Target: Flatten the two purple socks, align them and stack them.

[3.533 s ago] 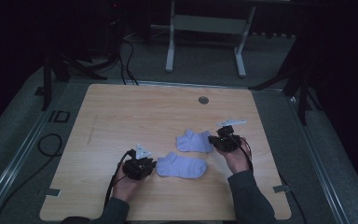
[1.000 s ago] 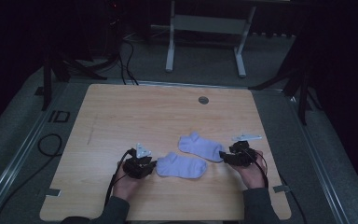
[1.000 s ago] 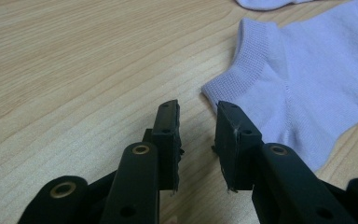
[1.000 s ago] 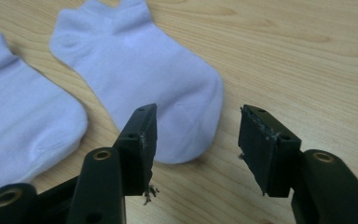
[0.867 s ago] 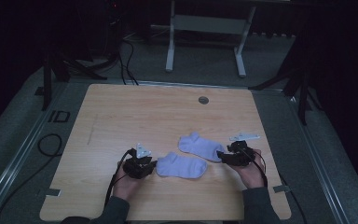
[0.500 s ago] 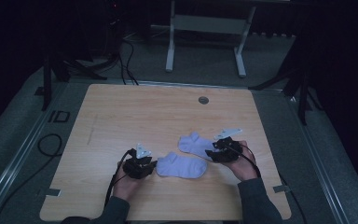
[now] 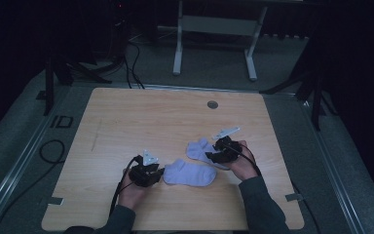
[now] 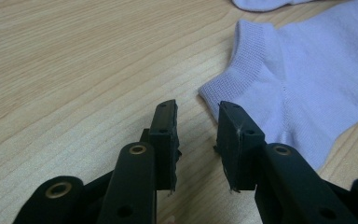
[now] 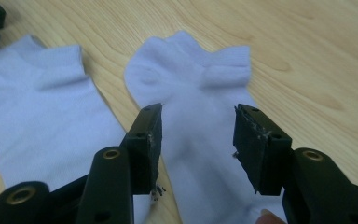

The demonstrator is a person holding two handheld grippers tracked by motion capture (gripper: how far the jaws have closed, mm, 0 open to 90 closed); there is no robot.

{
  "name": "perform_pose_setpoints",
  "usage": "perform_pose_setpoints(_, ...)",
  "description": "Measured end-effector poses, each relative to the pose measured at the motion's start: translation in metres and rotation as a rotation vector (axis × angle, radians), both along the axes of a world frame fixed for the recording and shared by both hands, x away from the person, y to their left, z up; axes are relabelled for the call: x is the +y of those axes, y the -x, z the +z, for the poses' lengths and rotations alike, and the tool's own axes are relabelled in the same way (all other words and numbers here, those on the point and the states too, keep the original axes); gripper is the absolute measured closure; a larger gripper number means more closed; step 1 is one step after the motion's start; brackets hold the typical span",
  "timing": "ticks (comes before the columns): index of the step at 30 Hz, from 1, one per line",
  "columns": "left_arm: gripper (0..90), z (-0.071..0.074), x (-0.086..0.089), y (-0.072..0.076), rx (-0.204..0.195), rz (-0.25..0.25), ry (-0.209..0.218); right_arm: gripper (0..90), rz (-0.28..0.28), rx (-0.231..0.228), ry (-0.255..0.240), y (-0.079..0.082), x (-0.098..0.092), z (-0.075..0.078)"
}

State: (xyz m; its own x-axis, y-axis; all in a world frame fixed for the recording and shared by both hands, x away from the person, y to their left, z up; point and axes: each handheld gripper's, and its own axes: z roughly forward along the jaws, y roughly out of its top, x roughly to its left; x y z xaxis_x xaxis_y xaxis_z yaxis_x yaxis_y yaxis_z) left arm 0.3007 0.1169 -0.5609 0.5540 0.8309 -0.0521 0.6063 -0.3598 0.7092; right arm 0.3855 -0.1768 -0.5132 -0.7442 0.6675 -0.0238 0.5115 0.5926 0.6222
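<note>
Wooden worktop (image 7: 126, 122) in a dark room. Left gripper (image 8: 196, 135), jaws apart and empty, sits at the near sock (image 7: 190, 173) cuff. Right gripper (image 9: 198, 140), jaws open after closing, straddles the farther sock (image 9: 200, 140). Socks lie side by side, unpaired; pairing judged outstanding.

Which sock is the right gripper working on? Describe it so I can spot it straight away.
On the wooden table, look toward the near right part, by the right gripper. Two pale lilac socks lie there; it is the farther sock, between that gripper's open jaws, not the nearer sock by the left gripper.
</note>
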Motion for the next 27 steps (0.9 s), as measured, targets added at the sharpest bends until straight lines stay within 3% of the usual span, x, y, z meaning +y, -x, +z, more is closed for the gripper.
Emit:
perform_pose_setpoints(2, 68.1, 0.000, 0.000, 0.000, 0.000, 0.000, -0.001, 51.7, -0.002, 0.020, -0.009, -0.005, 0.003, -0.003)
perform_pose_setpoints(16, 67.3, 0.000, -0.001, 0.000, -0.004, -0.008, -0.010, 48.8, 0.021, 0.034, 0.061, -0.026, 0.029, -0.018)
perform_pose_setpoints(22, 67.2, 0.000, -0.001, 0.000, -0.005, -0.008, -0.011, 45.7, -0.003, 0.070, 0.074, -0.034, 0.032, -0.028)
perform_pose_setpoints(27, 67.0, 0.000, -0.001, 0.001, -0.006, -0.007, -0.012, 48.2, -0.011, 0.064, 0.061, -0.035, 0.031, -0.030)
